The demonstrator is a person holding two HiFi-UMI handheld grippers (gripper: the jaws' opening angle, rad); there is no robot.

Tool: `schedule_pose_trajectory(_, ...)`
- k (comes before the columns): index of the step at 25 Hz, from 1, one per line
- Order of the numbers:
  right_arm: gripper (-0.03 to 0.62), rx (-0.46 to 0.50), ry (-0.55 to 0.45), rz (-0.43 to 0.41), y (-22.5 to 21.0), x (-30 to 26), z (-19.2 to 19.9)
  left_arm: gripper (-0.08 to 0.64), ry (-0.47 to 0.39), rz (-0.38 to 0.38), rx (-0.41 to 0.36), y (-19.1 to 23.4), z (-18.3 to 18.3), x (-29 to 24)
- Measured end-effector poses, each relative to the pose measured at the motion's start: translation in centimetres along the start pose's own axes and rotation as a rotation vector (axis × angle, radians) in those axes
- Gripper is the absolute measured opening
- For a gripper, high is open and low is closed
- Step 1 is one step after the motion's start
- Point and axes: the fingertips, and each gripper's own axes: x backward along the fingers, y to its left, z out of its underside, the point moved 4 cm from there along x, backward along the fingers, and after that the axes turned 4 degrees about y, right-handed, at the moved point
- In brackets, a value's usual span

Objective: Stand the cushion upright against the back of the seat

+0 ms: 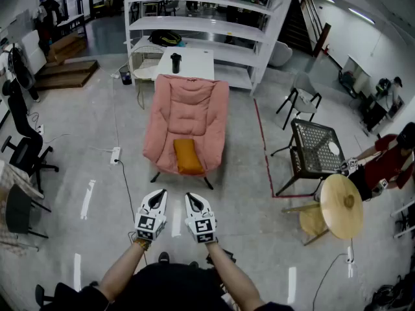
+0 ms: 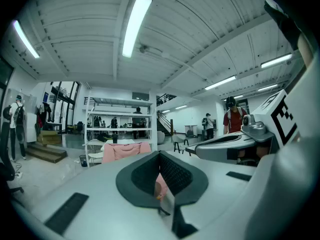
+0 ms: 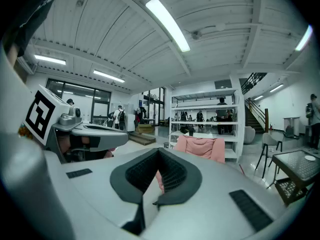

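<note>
An orange cushion lies flat on the front of the seat of a pink padded armchair, which stands on the concrete floor ahead of me. My left gripper and right gripper hover side by side in front of the chair, well short of it, both shut with nothing between the jaws. In the left gripper view the armchair shows beyond the closed left gripper. In the right gripper view the armchair rises behind the closed right gripper. The cushion is hidden in both gripper views.
A white table with a black bottle and a white shelving unit stand behind the chair. A black mesh table and a round wooden table are to the right, next to a person in red. Office chairs stand left.
</note>
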Motion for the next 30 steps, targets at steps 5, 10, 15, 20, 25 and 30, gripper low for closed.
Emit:
schedule_pose_trajectory(5, 0.015, 0.024, -0.036, -0.027, -1.3, -2.2, -1.5, 0.012, -0.027, -0.013, -0.002, 1.4, -1.7, -2.5)
schedule_pose_trajectory(10, 0.017, 0.005, -0.052, -0.063, -0.4, -2.5, -1.4, 0.012, -0.021, -0.002, 0.002, 1.5, -1.4, -2.5)
schedule_pose_trajectory(15, 0.015, 0.021, -0.045, -0.059, -0.7, -2.3, -1.6, 0.012, -0.014, 0.002, 0.003, 1.1, -1.5, -2.7)
schedule_pose_trajectory(20, 0.015, 0.024, -0.048, -0.055, -1.4, -2.5, -1.6, 0.012, -0.015, 0.008, 0.002, 0.8, -1.4, -3.4)
schedule_pose_trajectory(25, 0.016, 0.019, -0.049, -0.047, -1.9, -2.5, -1.6, 0.012, -0.020, 0.012, -0.007, 0.3, -1.7, -3.8)
schedule_pose_trajectory(30, 0.015, 0.009, -0.065, -0.058, -2.6, -2.6, -1.5, 0.012, -0.015, -0.001, -0.008, -0.1, -1.9, -4.6)
